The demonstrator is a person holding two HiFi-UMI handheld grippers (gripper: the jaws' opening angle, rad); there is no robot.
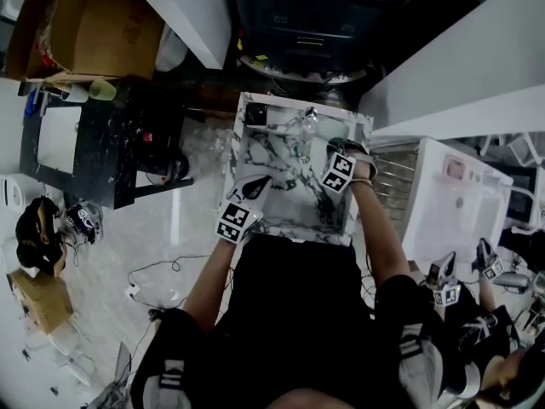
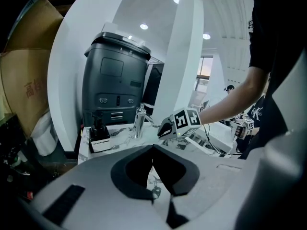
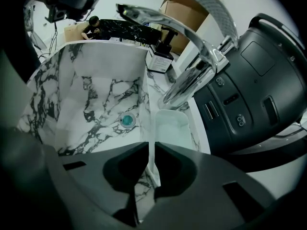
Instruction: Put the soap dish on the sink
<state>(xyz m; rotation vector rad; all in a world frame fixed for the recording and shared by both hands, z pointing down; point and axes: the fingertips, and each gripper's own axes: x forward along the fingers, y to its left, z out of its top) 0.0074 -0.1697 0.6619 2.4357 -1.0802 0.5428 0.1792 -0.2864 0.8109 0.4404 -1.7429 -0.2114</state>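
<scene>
The soap dish (image 3: 170,127) is a pale, see-through tray lying on the marble sink's ledge (image 3: 149,87) at the foot of the chrome faucet (image 3: 192,56). My right gripper (image 3: 152,169) is shut on the dish's near rim, which shows as a thin white edge between the jaws. In the head view my right gripper (image 1: 338,153) is over the sink's far right side. My left gripper (image 2: 152,163) is shut with nothing in it and is held over the sink's near left rim (image 1: 241,196). The dish is hidden in the head view.
A white-and-black soap dispenser (image 3: 158,59) stands on the ledge's far corner. The basin (image 3: 96,104) has a teal drain (image 3: 127,120). A dark grey appliance (image 3: 249,80) stands right behind the faucet. Cardboard boxes (image 1: 94,24), a black table (image 1: 102,135) and floor cables (image 1: 162,271) lie left.
</scene>
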